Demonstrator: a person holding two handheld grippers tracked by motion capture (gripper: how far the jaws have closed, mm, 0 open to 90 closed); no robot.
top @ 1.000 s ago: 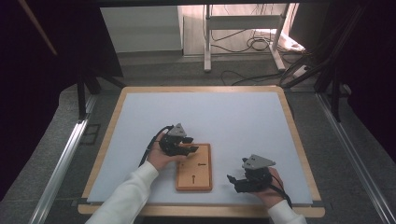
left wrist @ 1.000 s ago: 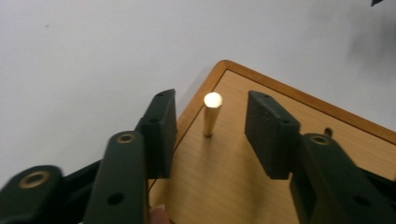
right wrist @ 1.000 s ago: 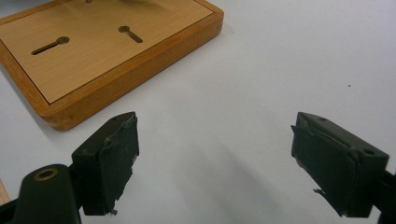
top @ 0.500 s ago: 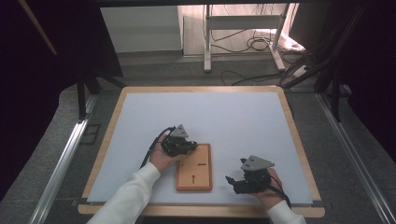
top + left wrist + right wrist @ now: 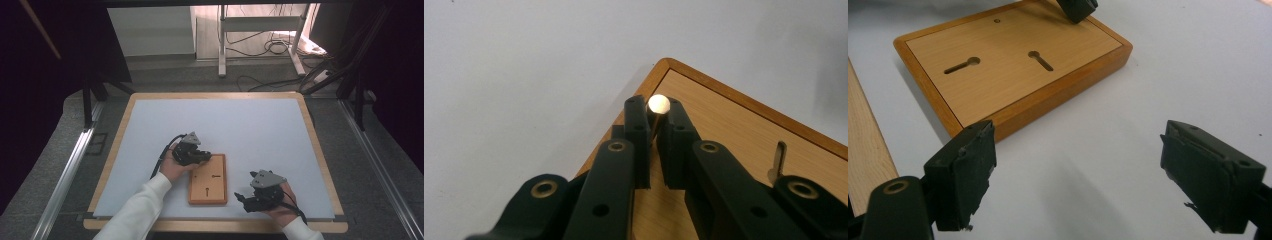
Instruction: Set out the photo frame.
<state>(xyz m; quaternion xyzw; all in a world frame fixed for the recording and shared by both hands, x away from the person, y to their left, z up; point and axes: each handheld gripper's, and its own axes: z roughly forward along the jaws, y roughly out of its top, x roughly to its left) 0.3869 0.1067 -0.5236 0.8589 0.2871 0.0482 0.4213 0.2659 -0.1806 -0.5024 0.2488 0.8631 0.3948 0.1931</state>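
Left gripper view: round-headed pin [image 5: 658, 104] at frame centre, clamped between left gripper [image 5: 655, 117] jaws just closed, over wooden board [image 5: 724, 135] corner. Right gripper [image 5: 1078, 175] held wide, empty. Risk judged: thin shaft pinched near tips; pin could slip or tilt if pulled askew.

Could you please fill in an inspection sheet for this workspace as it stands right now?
Surface: pale mat in a wooden frame.
Job's things: wooden board with two keyhole slots; round-headed pin at its far-left corner.
Clutter: nothing seen.
Tongs: left tongs shut on the pin; right tongs open over the mat, beside the board.
Cables: black lead from the left tongs; more on the floor beyond.
Surroundings: white stand, dark curtains.
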